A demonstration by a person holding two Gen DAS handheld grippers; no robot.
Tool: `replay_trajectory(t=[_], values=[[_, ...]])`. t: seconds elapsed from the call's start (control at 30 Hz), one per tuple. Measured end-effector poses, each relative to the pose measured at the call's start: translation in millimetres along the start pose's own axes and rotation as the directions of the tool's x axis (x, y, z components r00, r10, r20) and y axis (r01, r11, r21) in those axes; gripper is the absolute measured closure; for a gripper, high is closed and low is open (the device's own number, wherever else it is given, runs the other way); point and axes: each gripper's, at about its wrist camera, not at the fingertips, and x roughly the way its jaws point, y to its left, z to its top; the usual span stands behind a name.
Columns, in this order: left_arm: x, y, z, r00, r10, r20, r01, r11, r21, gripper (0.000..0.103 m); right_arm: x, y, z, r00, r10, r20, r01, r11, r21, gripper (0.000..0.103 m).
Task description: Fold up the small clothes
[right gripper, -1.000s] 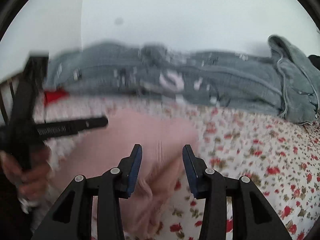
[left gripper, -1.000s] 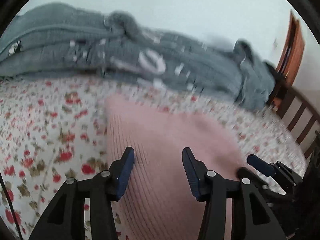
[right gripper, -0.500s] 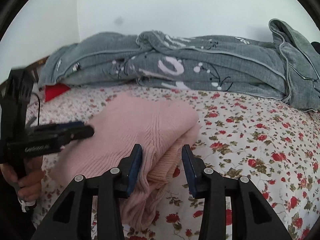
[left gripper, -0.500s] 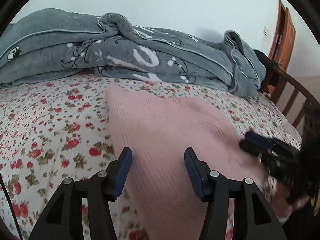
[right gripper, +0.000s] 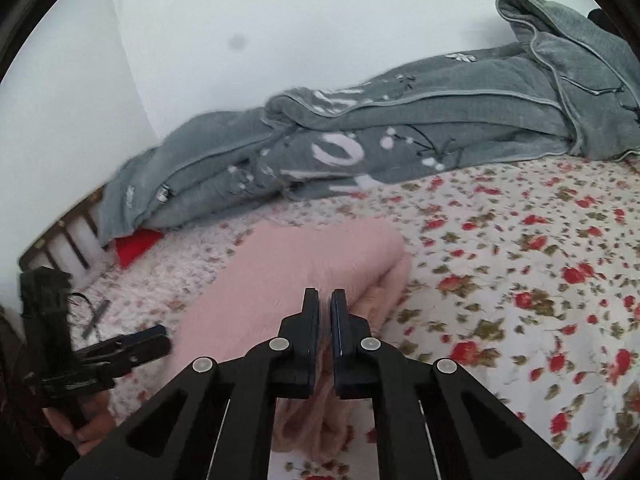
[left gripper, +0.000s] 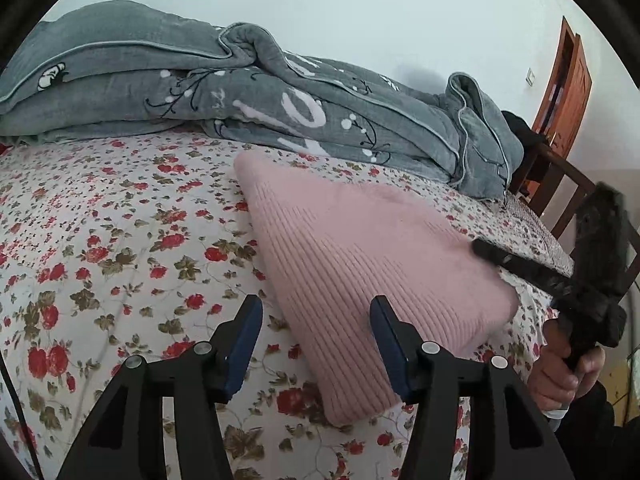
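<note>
A folded pink sweater (left gripper: 360, 272) lies on the flowered bed sheet (left gripper: 100, 248), near the middle of the bed, with a rumpled grey quilt (left gripper: 280, 108) heaped along the far side against the wall. The left gripper (left gripper: 316, 338) hovers over the sweater's near left corner with its jaws wide and nothing between them, while the right gripper (right gripper: 325, 322) sits over the sweater's near right edge with its jaws drawn almost together, a thin gap showing, holding nothing

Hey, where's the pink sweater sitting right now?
The pink sweater lies folded on the floral bedsheet, in front of the grey quilt, between the left gripper and right gripper.
</note>
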Motion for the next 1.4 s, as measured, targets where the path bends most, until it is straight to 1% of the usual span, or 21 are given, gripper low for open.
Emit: replay_trajectory(t=[0.03, 0.13, 0.2, 0.23, 0.27, 0.3, 0.33, 0.37, 0.4, 0.47, 0.53, 0.6, 0.63, 0.7, 0.8, 0.9, 0.97, 1.17, 1.33, 1.4], values=[[2, -1, -1, 1.000, 0.000, -0.005, 0.000, 1.000, 0.002, 0.049, 8, -3, -5, 1.000, -0.014, -0.026, 0.014, 1.000, 0.004, 0.097], [1, -3, 0, 1.000, -0.005, -0.002, 0.005, 1.000, 0.002, 0.049, 3, -1, -4, 1.000, -0.022, -0.007, 0.022, 1.000, -0.011, 0.096], [-2, -3, 1, 1.000, -0.023, 0.014, 0.023, 1.000, -0.006, 0.049, -10, 6, 0, 0.998, -0.048, 0.047, 0.050, 0.998, -0.043, 0.092], [-3, -3, 2, 0.999, -0.042, 0.024, 0.043, 0.999, -0.016, 0.049, -20, 11, 0, 0.994, -0.064, 0.090, 0.069, 0.996, -0.056, 0.090], [-4, -2, 3, 0.998, -0.057, 0.031, 0.058, 0.998, -0.026, 0.049, -26, 15, 0, 0.991, -0.063, 0.118, 0.071, 0.995, -0.064, 0.087], [-3, -2, 5, 0.996, -0.079, 0.035, 0.081, 0.996, -0.046, 0.049, -30, 18, 0, 0.991, -0.044, 0.130, 0.054, 0.996, -0.070, 0.082], [-1, -2, 6, 0.995, -0.092, 0.036, 0.094, 0.994, -0.058, 0.049, -32, 24, -2, 0.991, -0.013, 0.136, 0.025, 0.996, -0.082, 0.080], [1, -3, 7, 0.994, -0.101, 0.035, 0.103, 0.992, -0.068, 0.049, -33, 30, -4, 0.991, 0.008, 0.137, 0.006, 0.995, -0.098, 0.079], [5, -6, 8, 0.994, -0.101, 0.032, 0.103, 0.992, -0.073, 0.049, -31, 39, -8, 0.991, 0.022, 0.132, -0.004, 0.990, -0.140, 0.079], [11, -11, 8, 0.997, -0.076, 0.028, 0.078, 0.995, -0.062, 0.047, -27, 53, -16, 0.992, 0.017, 0.127, 0.011, 0.975, -0.221, 0.079], [15, -20, 6, 0.999, -0.021, 0.030, 0.022, 1.000, -0.013, 0.044, -20, 66, -28, 0.993, -0.008, 0.117, 0.045, 0.948, -0.316, 0.079], [18, -26, 3, 1.000, 0.019, 0.021, -0.020, 0.999, 0.032, 0.042, -9, 78, -38, 0.994, -0.060, 0.088, 0.090, 0.912, -0.400, 0.079], [20, -28, 2, 0.999, 0.036, 0.014, -0.037, 0.998, 0.052, 0.041, -2, 83, -45, 0.992, -0.098, 0.081, 0.124, 0.890, -0.440, 0.079], [24, -28, -1, 0.998, 0.056, -0.006, -0.055, 0.996, 0.071, 0.039, 3, 84, -52, 0.989, -0.130, 0.071, 0.148, 0.871, -0.469, 0.079], [28, -22, -4, 0.998, 0.051, -0.032, -0.049, 0.997, 0.066, 0.035, 4, 79, -52, 0.990, -0.131, 0.048, 0.138, 0.874, -0.466, 0.079], [31, -11, -5, 0.998, -0.003, -0.063, 0.003, 1.000, 0.003, 0.034, 5, 71, -50, 0.992, -0.121, 0.016, 0.116, 0.892, -0.438, 0.079], [33, -7, -4, 0.997, -0.023, -0.074, 0.021, 0.999, -0.027, 0.033, 6, 72, -50, 0.993, -0.119, 0.014, 0.113, 0.893, -0.436, 0.079], [36, -9, -5, 0.997, -0.014, -0.079, 0.012, 1.000, -0.028, 0.032, 8, 76, -53, 0.990, -0.136, 0.023, 0.131, 0.881, -0.454, 0.077], [36, -9, -4, 0.997, -0.019, -0.076, 0.016, 0.999, -0.034, 0.032, 3, 71, -48, 0.996, -0.093, 0.008, 0.087, 0.905, -0.417, 0.077], [35, -9, -3, 0.997, -0.017, -0.074, 0.015, 0.999, -0.032, 0.032, -2, 69, -44, 0.997, -0.075, 0.021, 0.077, 0.912, -0.402, 0.077]])
